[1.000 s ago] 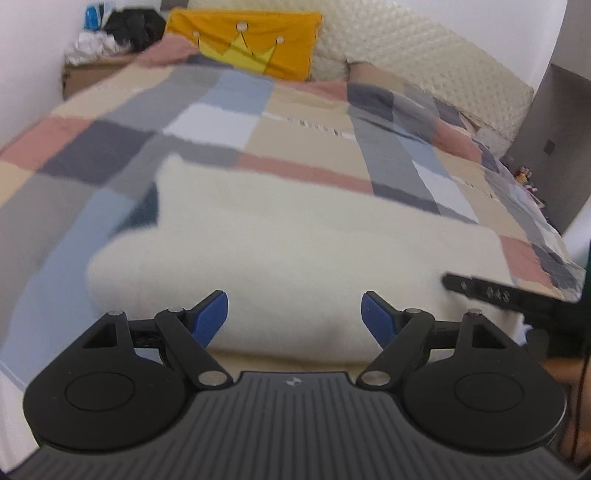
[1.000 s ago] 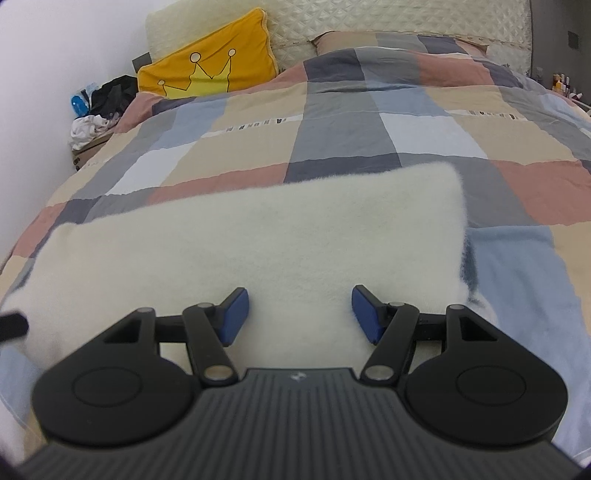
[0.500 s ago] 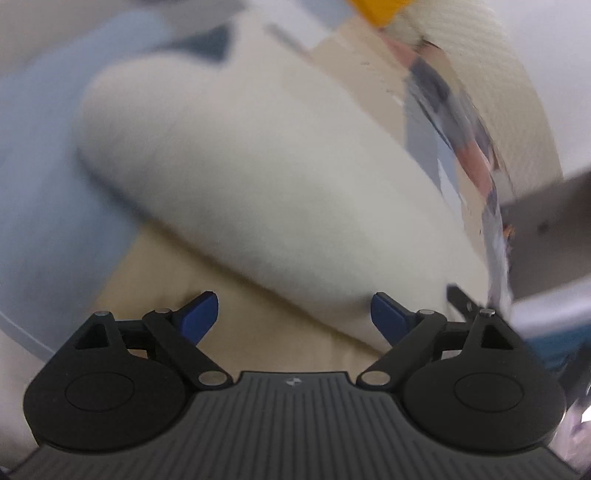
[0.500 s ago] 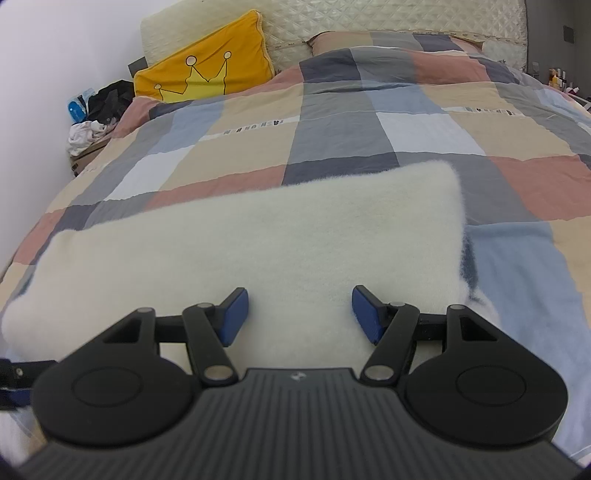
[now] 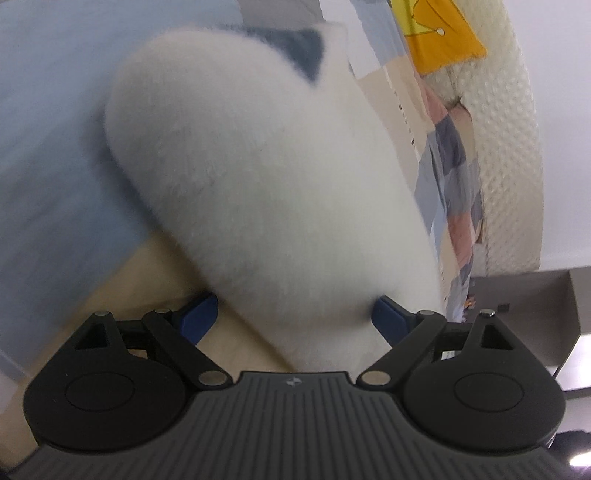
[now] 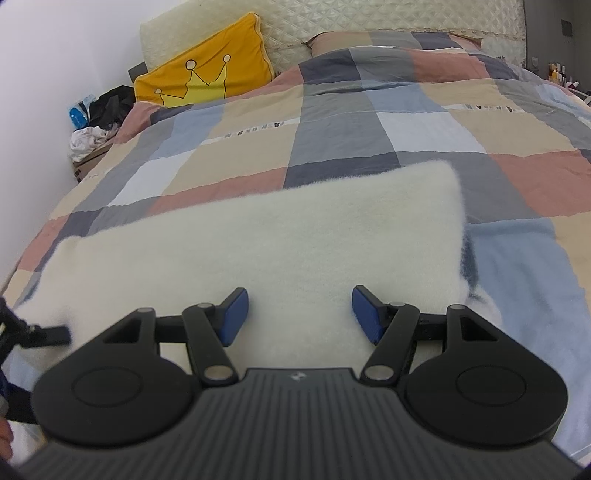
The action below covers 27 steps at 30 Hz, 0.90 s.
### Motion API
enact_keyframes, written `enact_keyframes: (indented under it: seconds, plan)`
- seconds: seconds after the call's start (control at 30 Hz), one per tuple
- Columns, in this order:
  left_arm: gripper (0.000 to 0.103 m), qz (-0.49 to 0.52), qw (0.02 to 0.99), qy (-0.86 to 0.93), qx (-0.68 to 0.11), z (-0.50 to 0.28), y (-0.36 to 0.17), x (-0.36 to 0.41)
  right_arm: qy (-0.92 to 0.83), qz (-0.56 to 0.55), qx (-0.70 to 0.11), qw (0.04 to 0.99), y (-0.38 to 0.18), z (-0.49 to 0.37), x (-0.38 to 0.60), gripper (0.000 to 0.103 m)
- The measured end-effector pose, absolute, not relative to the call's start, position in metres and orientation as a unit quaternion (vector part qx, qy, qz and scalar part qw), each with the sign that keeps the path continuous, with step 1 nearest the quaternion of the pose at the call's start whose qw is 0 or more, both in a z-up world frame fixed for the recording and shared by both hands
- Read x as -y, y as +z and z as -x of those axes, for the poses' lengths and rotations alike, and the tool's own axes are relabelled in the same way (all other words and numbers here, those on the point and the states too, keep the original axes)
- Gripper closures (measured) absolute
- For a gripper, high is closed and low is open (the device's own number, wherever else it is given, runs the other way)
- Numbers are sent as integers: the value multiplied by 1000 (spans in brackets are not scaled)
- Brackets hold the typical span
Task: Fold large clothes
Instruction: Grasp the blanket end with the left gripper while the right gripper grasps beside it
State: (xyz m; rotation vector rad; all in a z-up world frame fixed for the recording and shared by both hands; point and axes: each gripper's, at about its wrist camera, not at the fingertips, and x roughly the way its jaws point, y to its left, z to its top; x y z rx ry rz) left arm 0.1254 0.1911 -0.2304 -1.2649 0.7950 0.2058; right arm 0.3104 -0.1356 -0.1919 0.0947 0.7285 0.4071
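A folded white fleece garment (image 6: 258,251) lies across the near part of the bed as a long, thick band. Its rounded left end (image 5: 258,177) fills the left wrist view, which is rolled to one side. My left gripper (image 5: 293,317) is open wide and straddles that end, with the fleece between its blue pads (image 5: 199,314); I see no squeeze. One finger (image 6: 48,334) of it shows at the left edge of the right wrist view. My right gripper (image 6: 299,315) hangs open just over the garment's near edge, towards its right end, holding nothing.
The checked quilt (image 6: 369,122) covers the bed beyond the garment. A yellow crown pillow (image 6: 203,74) leans on the quilted headboard (image 6: 369,18). A pile of clothes (image 6: 99,122) sits on a low stand by the left wall.
The left gripper has rolled, dropped and closed in on the garment's left end, its jaws a little wider. The right gripper has stayed put.
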Motion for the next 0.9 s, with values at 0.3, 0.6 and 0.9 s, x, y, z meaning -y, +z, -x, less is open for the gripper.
enact_keyframes:
  seconds: [0.3, 0.6, 0.9]
  plan:
    - [31, 567, 746, 102, -333, -128, -226, -192, 225, -124, -338, 905, -176, -298, 146, 36]
    - [44, 552, 768, 110, -305, -120, -217, -186, 331, -242, -339, 847, -168, -276, 138, 36]
    - [45, 567, 763, 110, -291, -119, -220, -188, 377, -326, -429, 753, -206, -273, 118, 18]
